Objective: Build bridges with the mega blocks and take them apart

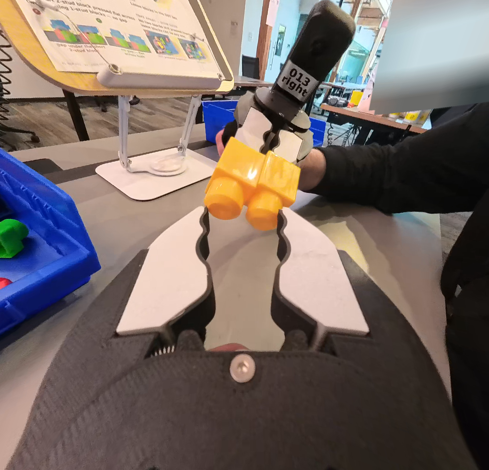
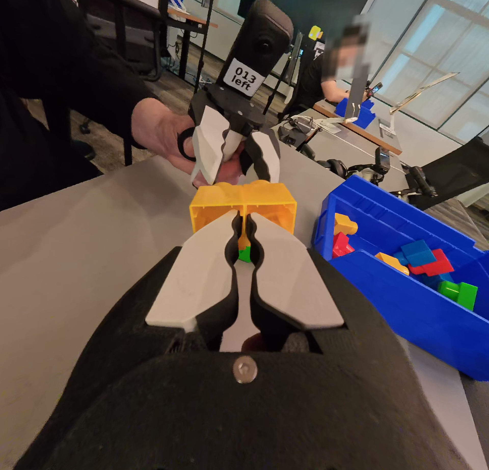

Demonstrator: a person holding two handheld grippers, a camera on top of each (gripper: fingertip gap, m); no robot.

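Gripping the yellow two-stud block (image 2: 242,208) by its inner wall, right gripper (image 2: 244,216); left gripper (image 1: 242,214) open, fingertips flanking the studs.

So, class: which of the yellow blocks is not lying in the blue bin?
The two-stud yellow block, held over the table by the right tool, which pinches its inner dividing wall. The other yellow blocks lie loose in the blue bin.

block (image 1: 252,182) between both grippers, above table (image 1: 111,219) | bin (image 1: 53,240) left | stand (image 1: 148,171) behind, seemingly
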